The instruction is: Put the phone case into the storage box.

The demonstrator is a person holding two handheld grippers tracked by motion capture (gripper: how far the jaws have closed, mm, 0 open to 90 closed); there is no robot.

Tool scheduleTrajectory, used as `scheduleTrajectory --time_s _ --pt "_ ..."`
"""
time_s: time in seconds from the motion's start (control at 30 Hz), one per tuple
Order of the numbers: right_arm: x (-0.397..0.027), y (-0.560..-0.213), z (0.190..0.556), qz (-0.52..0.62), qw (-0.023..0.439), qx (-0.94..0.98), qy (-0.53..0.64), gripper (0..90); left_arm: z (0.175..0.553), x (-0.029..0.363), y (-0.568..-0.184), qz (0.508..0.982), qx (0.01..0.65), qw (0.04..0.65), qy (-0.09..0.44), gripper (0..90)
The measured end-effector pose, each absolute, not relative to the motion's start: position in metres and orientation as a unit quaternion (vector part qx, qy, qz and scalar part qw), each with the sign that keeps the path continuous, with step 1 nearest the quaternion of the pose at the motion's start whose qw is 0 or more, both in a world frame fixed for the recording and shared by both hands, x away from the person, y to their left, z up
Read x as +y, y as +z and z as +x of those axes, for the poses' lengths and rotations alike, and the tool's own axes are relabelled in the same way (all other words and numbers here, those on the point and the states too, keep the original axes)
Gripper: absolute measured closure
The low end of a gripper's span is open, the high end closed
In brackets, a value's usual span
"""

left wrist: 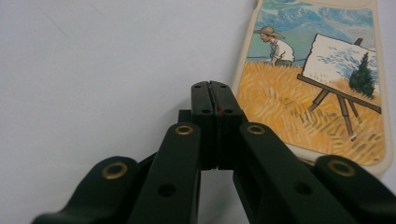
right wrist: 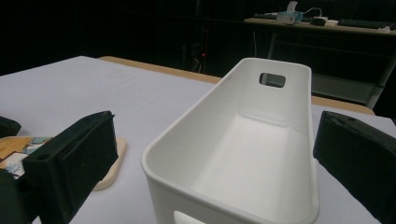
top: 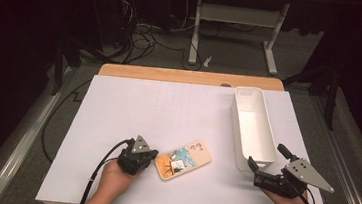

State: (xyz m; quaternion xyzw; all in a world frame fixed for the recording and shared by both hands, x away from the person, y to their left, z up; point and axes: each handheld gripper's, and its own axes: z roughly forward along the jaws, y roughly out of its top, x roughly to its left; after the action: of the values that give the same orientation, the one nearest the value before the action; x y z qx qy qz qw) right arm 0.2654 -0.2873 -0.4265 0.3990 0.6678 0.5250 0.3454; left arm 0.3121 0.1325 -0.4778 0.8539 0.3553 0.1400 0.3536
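Note:
A cream phone case [top: 183, 160] printed with a painter in a wheat field lies flat on the white table sheet [top: 168, 111], picture side up. My left gripper [top: 152, 155] rests at the case's left end, its jaws pressed together with nothing between them; in the left gripper view the fingertips [left wrist: 214, 88] lie beside the phone case [left wrist: 317, 93]. My right gripper [top: 268, 158] stands open at the near end of a long white bin [top: 250, 92]. In the right gripper view the bin [right wrist: 187, 140] sits between the wide jaws, with a gap at the left pad [right wrist: 74, 158].
The bin is empty and has a handle slot [right wrist: 272, 80] in its far end wall. A wooden table edge [top: 191, 77] runs behind the sheet. The phone case's corner [right wrist: 109, 168] lies left of the bin. Cables and a desk frame [top: 237, 17] stand on the floor beyond.

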Motion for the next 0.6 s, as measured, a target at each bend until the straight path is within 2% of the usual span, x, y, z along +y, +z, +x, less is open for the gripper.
scheduleTrajectory --time_s 0.4,0.6 --pt "-0.288 -0.426 0.265 0.403 0.343 0.664 0.528 0.2 0.301 0.126 -0.477 0.861 0.339 0.355 0.132 89.6" --pt "-0.29 -0.426 0.265 0.405 0.343 0.662 0.529 0.2 0.296 0.142 -0.467 0.841 0.348 0.388 0.144 89.6"
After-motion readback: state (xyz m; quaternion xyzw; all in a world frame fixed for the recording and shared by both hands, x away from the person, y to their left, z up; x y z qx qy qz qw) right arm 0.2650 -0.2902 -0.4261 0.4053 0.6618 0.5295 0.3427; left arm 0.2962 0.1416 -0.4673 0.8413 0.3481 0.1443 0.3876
